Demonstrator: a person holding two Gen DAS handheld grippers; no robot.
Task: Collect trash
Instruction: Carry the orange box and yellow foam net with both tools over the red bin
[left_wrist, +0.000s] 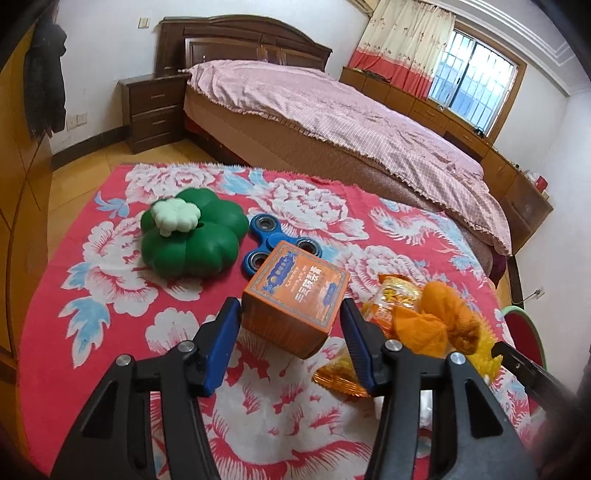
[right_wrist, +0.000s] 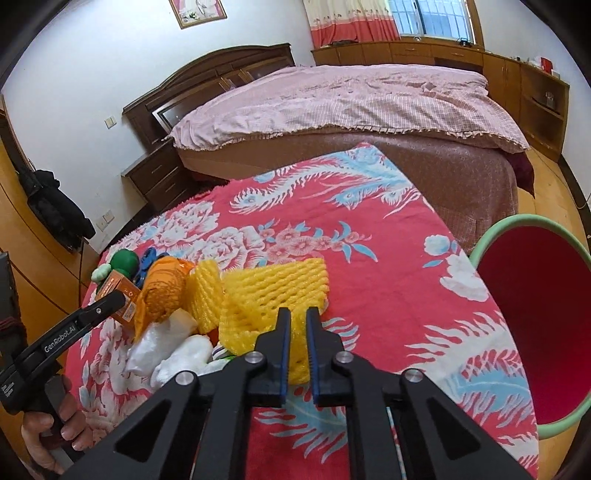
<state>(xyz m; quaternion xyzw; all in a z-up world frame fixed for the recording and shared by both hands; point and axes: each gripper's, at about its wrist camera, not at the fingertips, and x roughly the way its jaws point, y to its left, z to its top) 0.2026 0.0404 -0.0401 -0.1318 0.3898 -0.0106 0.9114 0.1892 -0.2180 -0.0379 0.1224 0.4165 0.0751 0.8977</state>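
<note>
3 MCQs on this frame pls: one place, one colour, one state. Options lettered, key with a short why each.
1. Where does the blue fidget spinner lie?
A. On the bed
B. Between the green clover-shaped toy and the orange box
C. Inside the bin

2. What colour is the inside of the bin?
A. Red
B. Yellow
C. Black

3. What is the right gripper doing?
A. Open over bare cloth
B. Shut on the orange box
C. Shut on the yellow foam net

Key: B, the spinner sits on the floral cloth beside the toy, with the box just in front of it; A, the green-rimmed bin shows a red interior; C, the jaws stand nearly together with foam net pinched between them.
</note>
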